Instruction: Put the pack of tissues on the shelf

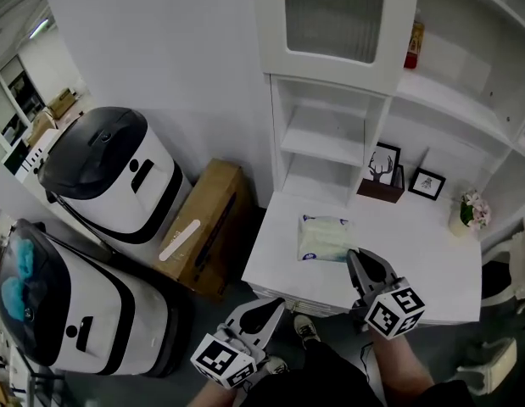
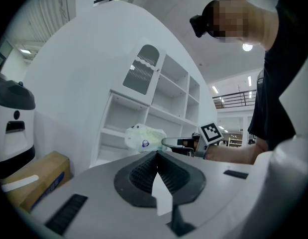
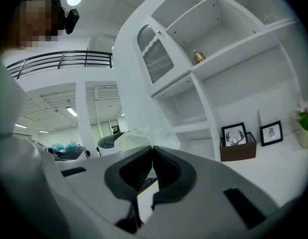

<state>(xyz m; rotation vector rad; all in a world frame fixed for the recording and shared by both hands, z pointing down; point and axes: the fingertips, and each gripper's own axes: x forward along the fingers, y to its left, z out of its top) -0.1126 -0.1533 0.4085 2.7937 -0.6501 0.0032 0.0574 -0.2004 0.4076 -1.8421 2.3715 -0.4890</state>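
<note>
Pinching a corner of the pack of tissues (image 1: 324,237) at frame centre, the right gripper (image 1: 355,257) is risking slippage from its thin hold; the left gripper (image 1: 275,306), lower centre, is hanging closed, empty.

Your right gripper (image 3: 152,149) pinches the pack of tissues (image 3: 135,138) by its edge. The white shelf (image 3: 233,47) stands behind it.

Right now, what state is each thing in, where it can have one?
left tool: shut, empty
right tool: shut on the pack of tissues
pack of tissues: gripped at one edge, not on a shelf
cabinet door: closed
deer picture: upright
</note>
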